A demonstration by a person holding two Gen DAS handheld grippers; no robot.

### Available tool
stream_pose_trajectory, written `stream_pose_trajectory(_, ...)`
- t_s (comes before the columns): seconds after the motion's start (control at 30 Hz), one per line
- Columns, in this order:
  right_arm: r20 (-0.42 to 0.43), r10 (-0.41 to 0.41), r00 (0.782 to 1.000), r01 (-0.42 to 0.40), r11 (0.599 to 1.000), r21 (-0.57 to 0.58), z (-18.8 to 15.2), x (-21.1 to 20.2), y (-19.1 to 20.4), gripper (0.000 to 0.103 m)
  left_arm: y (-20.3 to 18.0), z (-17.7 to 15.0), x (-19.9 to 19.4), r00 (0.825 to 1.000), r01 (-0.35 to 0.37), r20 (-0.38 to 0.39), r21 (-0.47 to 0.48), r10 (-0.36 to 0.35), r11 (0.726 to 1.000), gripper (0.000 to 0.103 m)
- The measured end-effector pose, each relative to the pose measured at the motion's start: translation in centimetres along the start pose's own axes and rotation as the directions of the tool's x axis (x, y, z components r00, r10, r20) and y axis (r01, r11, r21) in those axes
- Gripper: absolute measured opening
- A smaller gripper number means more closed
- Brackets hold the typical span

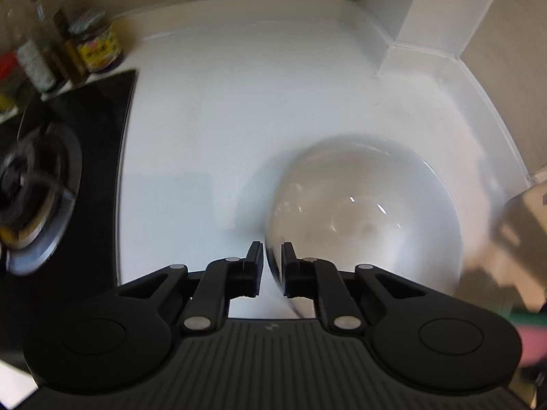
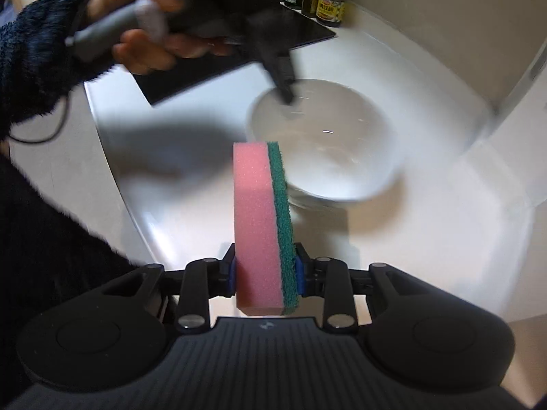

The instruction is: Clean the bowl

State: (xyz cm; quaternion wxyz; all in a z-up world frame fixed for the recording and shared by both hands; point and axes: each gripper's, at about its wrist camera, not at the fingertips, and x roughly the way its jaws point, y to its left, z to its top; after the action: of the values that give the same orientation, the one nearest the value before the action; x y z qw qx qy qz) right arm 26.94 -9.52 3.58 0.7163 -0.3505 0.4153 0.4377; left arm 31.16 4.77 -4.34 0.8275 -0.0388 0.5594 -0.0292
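Left wrist view has the left gripper (image 1: pixel 272 253) pointing steeply down with its two black fingers (image 1: pixel 254 256) a narrow gap apart, the near rim of the round white ceramic bowl (image 1: pixel 369 218) running between them; one finger sits outside the wall and one inside, but motion blur hides whether the pads actually press on the rim. Ahead and to the right of these fingers the bowl's glossy hollow opens out, standing on the white worktop (image 1: pixel 212 130). Left of the fingers lies a black glass hob (image 1: pixel 95 130) with a round burner (image 1: pixel 30 191), and beyond its far corner stand blurred bottles and a yellow-labelled jar (image 1: pixel 97 46). At the far right edge a blurred pink and green shape shows. Right wrist view has the right gripper (image 2: pixel 265 273) clamped on a pink foam sponge with a green scouring layer (image 2: pixel 259 225), which stands on edge between the fingers, pink face to the left pad and green face to the right pad, reaching well forward past the tips. Just beyond the sponge's far end and a little to the right is the same bowl, with the other gripper's dark fingers at its far-left rim. Farther up and left, a hand (image 2: pixel 147 30) in a dark fuzzy sleeve (image 2: pixel 34 41) grasps that gripper's grey handle, above the hob.
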Motion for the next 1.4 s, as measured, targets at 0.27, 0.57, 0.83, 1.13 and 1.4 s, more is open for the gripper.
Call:
stream_pose_trajectory(0.27,0.039,-0.125,0.991,0.130,0.901,-0.414,8.7,-0.4,-5.3,0.027,1.0,-3.3,-0.6,1.000,-0.007,0.013,-0.264,0.011,0.964,0.022)
stream_pose_trajectory(0.57,0.077,-0.137,0.988,0.146,0.613,-0.777,15.4,11.5,-4.6,0.027,2.5,-2.1,1.4,1.000,0.015,-0.012,-0.213,-0.018,0.977,0.019)
stream_pose_trajectory(0.83,-0.106,-0.197,0.975,0.085,0.764,-0.639,10.8,9.0,-4.5,0.027,2.4,-0.6,1.8,0.994,0.108,0.008,-0.068,-0.107,0.992,0.016)
stream_pose_trajectory(1.13,-0.245,-0.198,0.949,0.130,0.955,-0.267,3.4,4.3,-2.4,0.027,-1.6,1.4,3.1,0.980,0.183,-0.112,0.192,-0.164,0.964,0.026)
stream_pose_trajectory(1.4,-0.236,-0.226,0.945,0.179,0.963,-0.203,2.9,3.8,-0.8,0.027,2.7,-1.6,0.2,0.976,0.161,-0.144,-0.046,-0.166,0.986,0.023)
